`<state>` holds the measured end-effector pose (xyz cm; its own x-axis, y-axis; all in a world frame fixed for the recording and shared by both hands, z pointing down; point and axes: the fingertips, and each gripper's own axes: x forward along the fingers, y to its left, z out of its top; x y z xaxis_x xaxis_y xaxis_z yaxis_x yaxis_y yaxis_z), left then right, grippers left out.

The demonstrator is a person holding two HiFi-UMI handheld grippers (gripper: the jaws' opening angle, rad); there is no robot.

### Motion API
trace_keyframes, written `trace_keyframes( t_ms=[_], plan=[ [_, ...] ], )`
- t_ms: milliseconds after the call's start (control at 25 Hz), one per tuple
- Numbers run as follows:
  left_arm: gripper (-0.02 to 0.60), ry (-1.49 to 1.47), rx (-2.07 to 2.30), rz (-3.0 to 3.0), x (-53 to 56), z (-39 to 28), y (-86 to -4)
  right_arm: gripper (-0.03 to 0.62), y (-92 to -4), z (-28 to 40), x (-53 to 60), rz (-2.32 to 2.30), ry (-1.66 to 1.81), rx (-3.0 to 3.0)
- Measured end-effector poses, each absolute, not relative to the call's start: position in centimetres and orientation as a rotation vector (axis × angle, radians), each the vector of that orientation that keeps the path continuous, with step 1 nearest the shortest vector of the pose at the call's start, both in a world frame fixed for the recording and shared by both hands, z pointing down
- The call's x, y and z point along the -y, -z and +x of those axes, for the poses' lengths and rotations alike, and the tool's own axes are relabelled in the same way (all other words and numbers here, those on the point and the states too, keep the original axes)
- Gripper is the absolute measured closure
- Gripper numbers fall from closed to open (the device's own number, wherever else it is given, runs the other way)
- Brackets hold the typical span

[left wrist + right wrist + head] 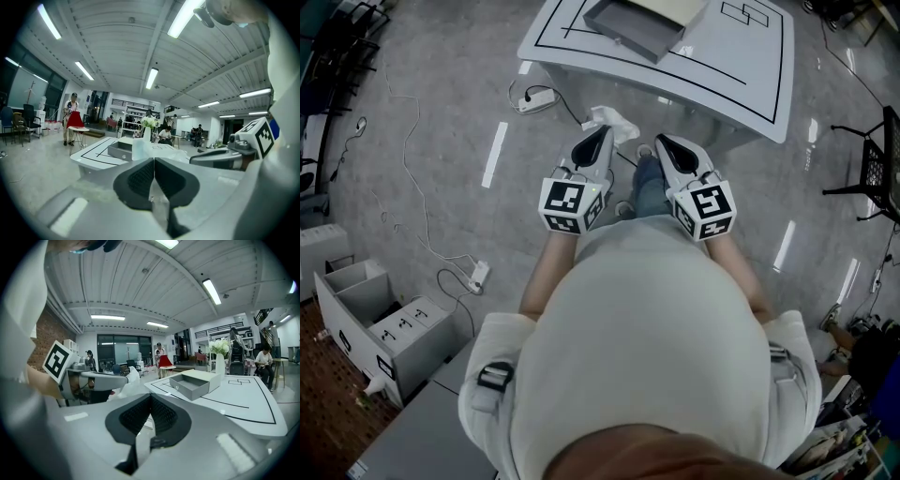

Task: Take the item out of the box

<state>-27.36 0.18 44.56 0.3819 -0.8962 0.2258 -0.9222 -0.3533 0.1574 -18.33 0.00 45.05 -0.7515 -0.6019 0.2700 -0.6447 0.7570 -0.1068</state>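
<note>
A grey box (636, 28) lies open like a drawer on the white table (741, 66), with nothing visible inside it. It also shows in the left gripper view as the box (121, 151) and in the right gripper view as the box (194, 383). I hold both grippers close to my body, short of the table's near edge. My left gripper (602, 134) is shut on a crumpled white, bag-like item (609, 120), which sticks out past its tips as the item (143, 147). My right gripper (664, 142) is beside it, its jaws (150, 397) shut with nothing between them.
Power strips (536, 97) and loose cables lie on the grey floor left of the table. A grey drawer cabinet (384, 328) stands at the lower left and a black chair (877, 164) at the right. A vase of flowers (219, 363) stands on the table's far side.
</note>
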Motion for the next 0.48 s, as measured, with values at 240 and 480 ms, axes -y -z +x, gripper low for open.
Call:
trace_keyframes(
  t_ms=[240, 480],
  plan=[
    [0.575, -0.145, 1.615, 2.378, -0.11, -27.69, -44.71, 0.594, -45.32, -18.41, -0.18, 0.982, -0.280, 2.726],
    [0.575, -0.146, 1.608, 2.376, -0.22, -27.79, -44.84, 0.595, -45.42, -18.57, -0.35, 0.984, -0.263, 2.706]
  ],
)
